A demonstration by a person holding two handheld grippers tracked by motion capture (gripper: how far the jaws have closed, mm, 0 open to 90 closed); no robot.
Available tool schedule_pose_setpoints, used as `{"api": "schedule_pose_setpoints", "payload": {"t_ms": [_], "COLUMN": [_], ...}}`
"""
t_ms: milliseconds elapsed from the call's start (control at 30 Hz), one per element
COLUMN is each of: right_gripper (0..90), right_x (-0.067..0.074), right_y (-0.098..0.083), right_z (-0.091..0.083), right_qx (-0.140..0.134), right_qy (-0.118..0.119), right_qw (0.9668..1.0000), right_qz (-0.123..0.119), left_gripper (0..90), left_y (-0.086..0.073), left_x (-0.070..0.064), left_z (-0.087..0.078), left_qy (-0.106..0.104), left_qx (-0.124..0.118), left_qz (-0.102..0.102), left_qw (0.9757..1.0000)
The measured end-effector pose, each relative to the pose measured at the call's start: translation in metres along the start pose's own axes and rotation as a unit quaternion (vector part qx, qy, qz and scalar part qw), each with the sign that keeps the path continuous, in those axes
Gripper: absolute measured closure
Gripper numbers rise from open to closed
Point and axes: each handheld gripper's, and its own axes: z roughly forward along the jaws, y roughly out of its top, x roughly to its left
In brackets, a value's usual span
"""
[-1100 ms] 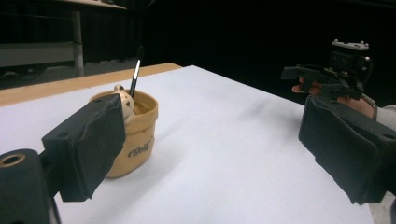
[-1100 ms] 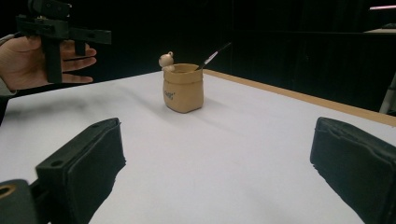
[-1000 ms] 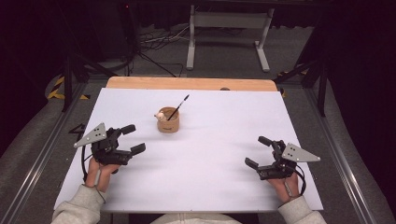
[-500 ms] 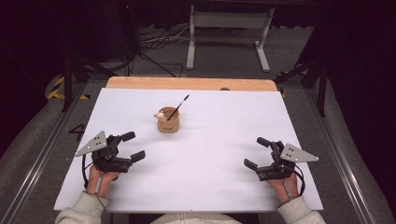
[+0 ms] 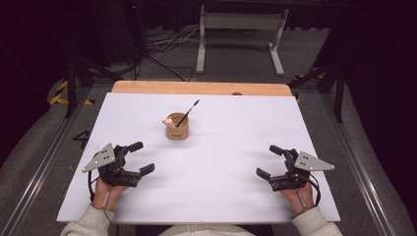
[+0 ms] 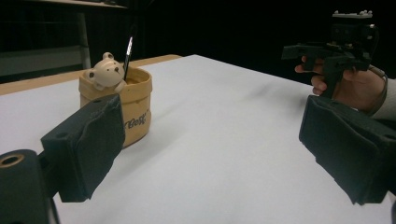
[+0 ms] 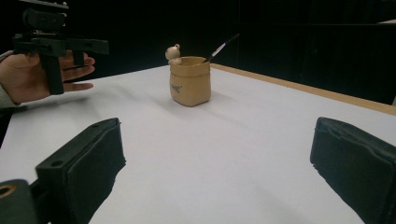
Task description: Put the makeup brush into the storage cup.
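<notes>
A small tan pot (image 5: 177, 129) with a bear figure (image 5: 168, 121) on its rim stands upright on the white table (image 5: 231, 128), left of centre. A thin dark brush (image 5: 188, 113) leans out of it toward the far right. The pot (image 6: 126, 100) is also seen in the left gripper view and the pot (image 7: 190, 80) in the right gripper view. My left gripper (image 5: 141, 158) rests near the front left, open and empty. At the front right my right gripper (image 5: 269, 161) is open and empty too. Both are well short of the pot.
A wooden strip (image 5: 201, 88) runs along the table's far edge. Beyond it stand a metal stand (image 5: 240, 29) and loose cables (image 5: 157, 49) on the floor. Dark frame rails (image 5: 39, 162) flank the table on both sides.
My left gripper has drawn back toward the table's front edge, away from the pot. The right gripper has barely shifted.
</notes>
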Motion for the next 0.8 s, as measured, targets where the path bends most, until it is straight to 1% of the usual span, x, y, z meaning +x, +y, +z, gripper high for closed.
{"api": "schedule_pose_setpoints", "payload": {"t_ms": [67, 133, 200, 267, 333, 400, 500, 600, 800], "right_gripper": [3.1, 3.1, 3.1, 3.1, 3.0, 3.1, 3.1, 3.1, 3.1], "right_x": [0.0, -0.0004, -0.0004, -0.0005, -0.0006, -0.0007, -0.0006, -0.0007, -0.0004], "right_y": [0.0, -0.0006, -0.0011, -0.0013, -0.0014, -0.0012, -0.0012, -0.0013, -0.0005], "right_z": [-0.0001, 0.0, 0.0005, 0.0006, 0.0007, 0.0005, 0.0002, 0.0005, -0.0001], "right_qx": [0.0, 0.001, 0.003, 0.004, 0.004, 0.003, 0.002, 0.003, 0.001], "right_qy": [0.0, -0.001, 0.001, 0.001, 0.002, 0.002, 0.002, 0.002, 0.001], "right_qw": [1.0, 1.0, 1.0, 1.0, 1.0, 1.0, 1.0, 1.0, 1.0], "right_qz": [0.0, 0.001, 0.002, 0.001, 0.001, 0.0, 0.001, 0.0, -0.001], "left_gripper": [7.8, 7.8, 7.8, 7.7, 7.6, 7.3, 7.0, 6.9, 6.5], "left_y": [-0.0019, -0.004, -0.0049, -0.0059, -0.0077, -0.0079, -0.0079, -0.0072, -0.0068], "left_x": [0.0005, 0.0013, 0.0009, 0.0008, 0.0008, -0.0001, -0.0012, -0.0019, -0.0028], "left_z": [-0.0003, -0.0014, -0.0015, -0.0009, 0.0008, 0.0032, 0.0042, 0.0041, 0.0035], "left_qy": [0.003, 0.005, 0.01, 0.01, 0.009, 0.009, 0.01, 0.01, 0.009], "left_qx": [-0.005, -0.017, -0.019, -0.02, -0.012, -0.008, -0.008, -0.006, -0.011], "left_qz": [-0.001, -0.014, -0.009, -0.008, -0.015, -0.012, -0.014, -0.008, -0.012], "left_qw": [1.0, 0.9997, 0.9997, 0.9997, 0.9998, 0.9999, 0.9998, 0.9999, 0.9998]}}
